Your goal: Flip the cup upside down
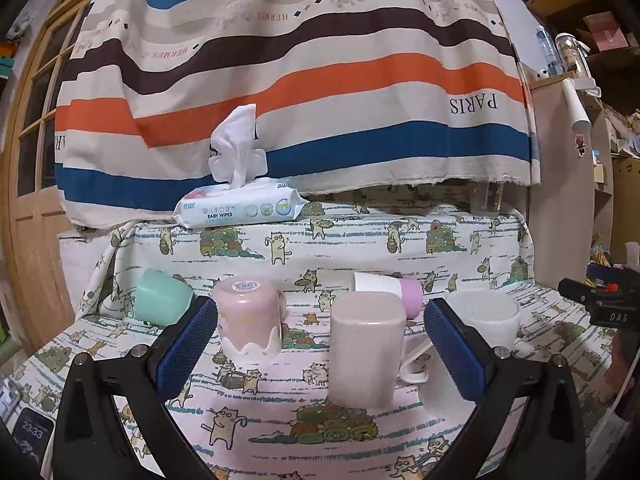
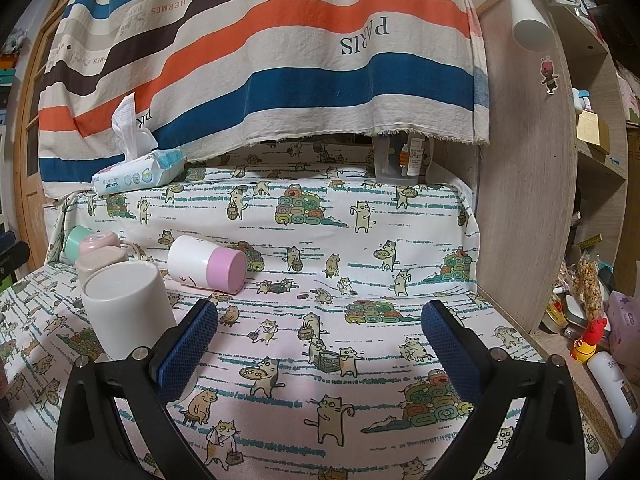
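In the left wrist view my left gripper (image 1: 320,344) is open, and a beige mug (image 1: 366,350) stands upside down between its fingers, untouched. A pink mug with a white wavy rim (image 1: 250,320) also stands upside down by the left finger. A white cup (image 1: 486,316) stands past the right finger. A white-and-lilac cup (image 1: 390,288) and a mint cup (image 1: 162,298) lie on their sides behind. In the right wrist view my right gripper (image 2: 320,344) is open and empty; the white cup (image 2: 126,308) stands upside down left of it, with the white-and-lilac cup (image 2: 206,264) lying beyond.
All stand on a cat-print cloth (image 2: 340,360) over a stepped surface. A baby wipes pack (image 1: 240,206) sits on the upper step under a striped hanging cloth (image 1: 320,80). A wooden shelf panel (image 2: 520,200) bounds the right side, with bottles and snacks (image 2: 592,320) beyond.
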Demonstrator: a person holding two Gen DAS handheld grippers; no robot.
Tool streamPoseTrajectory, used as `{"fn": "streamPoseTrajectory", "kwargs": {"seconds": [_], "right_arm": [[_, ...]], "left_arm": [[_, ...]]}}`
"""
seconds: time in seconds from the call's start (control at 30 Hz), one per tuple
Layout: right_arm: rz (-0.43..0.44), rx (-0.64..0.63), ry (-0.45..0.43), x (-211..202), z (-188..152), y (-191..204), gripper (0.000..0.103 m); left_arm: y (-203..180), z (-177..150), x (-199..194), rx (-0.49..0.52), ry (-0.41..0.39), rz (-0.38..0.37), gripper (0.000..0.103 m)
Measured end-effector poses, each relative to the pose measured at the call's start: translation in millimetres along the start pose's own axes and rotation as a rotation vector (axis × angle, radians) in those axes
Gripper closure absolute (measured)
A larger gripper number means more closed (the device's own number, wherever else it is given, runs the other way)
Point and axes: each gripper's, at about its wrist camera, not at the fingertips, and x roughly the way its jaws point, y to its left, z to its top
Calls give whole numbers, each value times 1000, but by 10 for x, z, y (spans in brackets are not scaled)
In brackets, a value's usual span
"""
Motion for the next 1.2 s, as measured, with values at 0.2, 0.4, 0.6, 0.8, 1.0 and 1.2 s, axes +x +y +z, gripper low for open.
{"fn": "streamPoseTrajectory", "kwargs": {"seconds": [0.2, 0.4, 0.6, 0.8, 1.0, 1.2], "right_arm": [[-1, -1, 1, 3, 3, 9, 1], [-22, 3, 4, -10, -17, -1, 1], [2, -6, 6, -19, -37, 110, 0], [41, -18, 4, -18, -22, 243, 0], [47, -14, 3, -23, -22, 233, 0], [52, -16, 5, -15, -14, 232, 0]], "left_arm": [[8, -41, 73, -13, 44, 4, 0], [-19, -86, 253, 5, 135, 35, 0], [50, -115, 340, -33, 180, 37, 0], [37, -113, 320, -29, 169, 45, 0], [47, -102, 303, -28, 157, 48, 0], [52, -102, 304, -28, 157, 49, 0]]}}
